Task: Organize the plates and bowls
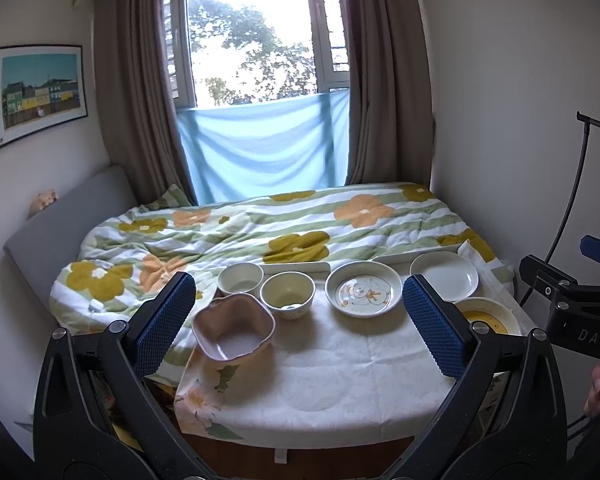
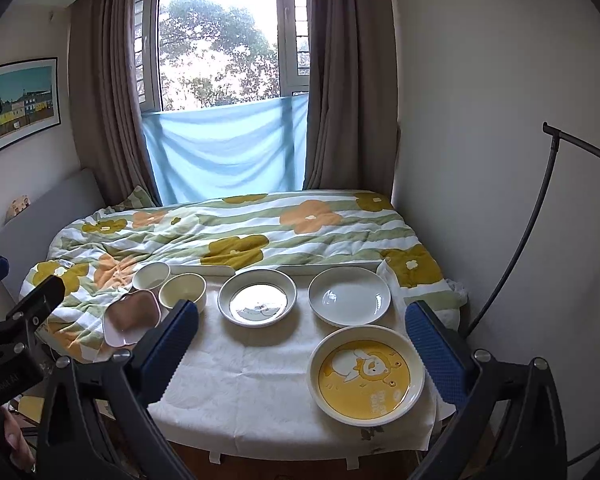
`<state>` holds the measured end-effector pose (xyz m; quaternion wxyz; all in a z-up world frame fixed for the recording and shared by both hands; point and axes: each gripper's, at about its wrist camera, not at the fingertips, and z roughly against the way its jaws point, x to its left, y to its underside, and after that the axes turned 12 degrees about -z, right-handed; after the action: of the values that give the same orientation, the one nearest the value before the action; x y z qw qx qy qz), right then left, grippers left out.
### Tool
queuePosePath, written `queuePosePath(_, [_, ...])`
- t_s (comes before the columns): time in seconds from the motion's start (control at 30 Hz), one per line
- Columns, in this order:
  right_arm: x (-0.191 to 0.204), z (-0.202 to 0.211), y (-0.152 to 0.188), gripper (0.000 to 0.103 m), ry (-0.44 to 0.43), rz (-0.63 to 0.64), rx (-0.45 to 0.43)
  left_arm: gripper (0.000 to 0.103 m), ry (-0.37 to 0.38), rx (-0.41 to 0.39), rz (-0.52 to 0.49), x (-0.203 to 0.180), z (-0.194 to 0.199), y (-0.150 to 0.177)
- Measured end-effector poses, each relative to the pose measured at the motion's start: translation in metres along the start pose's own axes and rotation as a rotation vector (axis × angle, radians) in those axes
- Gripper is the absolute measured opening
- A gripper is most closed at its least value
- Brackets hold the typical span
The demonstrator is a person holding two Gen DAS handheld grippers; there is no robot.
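Plates and bowls, six pieces, all on the cloth-covered worktop [image 2: 260,380] that stands against the bed [image 2: 240,224]; nothing stacked yet.

- Yellow bear plate [image 2: 366,376]: largest, nearest the front right corner, its rim close to the worktop edge. A push from the side could slide it off with the loose cloth.
- White plate [image 2: 350,296]: back right, just beside the patterned plate [image 2: 258,298]. Glazed and shallow, little rim to bite; a pinch on the lip may slip, or tip it onto its neighbour.
- Pink wavy bowl [image 1: 234,330]: left edge, partly over the rumpled quilt, looks tilted. Soft footing; a nudge may roll it onto the bed.
- Cream bowl [image 1: 287,294] and white bowl [image 1: 240,278]: back left, touching or nearly so, also close to the pink one. Reaching for one risks knocking the others.

Left gripper [image 1: 298,320]: fingers wide apart, empty, hovering short of the bowls. Right gripper [image 2: 300,344]: likewise spread, empty, above the front of the worktop. The two could collide over the middle if both reach in.
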<state>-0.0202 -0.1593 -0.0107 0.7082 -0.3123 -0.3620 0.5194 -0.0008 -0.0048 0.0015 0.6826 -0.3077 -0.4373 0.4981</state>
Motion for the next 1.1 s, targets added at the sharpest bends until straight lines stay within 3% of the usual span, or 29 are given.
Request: queuePosePath(1.1, [0.0079, -0.0062, 0.0016, 0.103, 0.005, 0.021, -0.004, 0.103, -0.003, 0.003, 0.006, 0.0003, -0.0063, -0.0011])
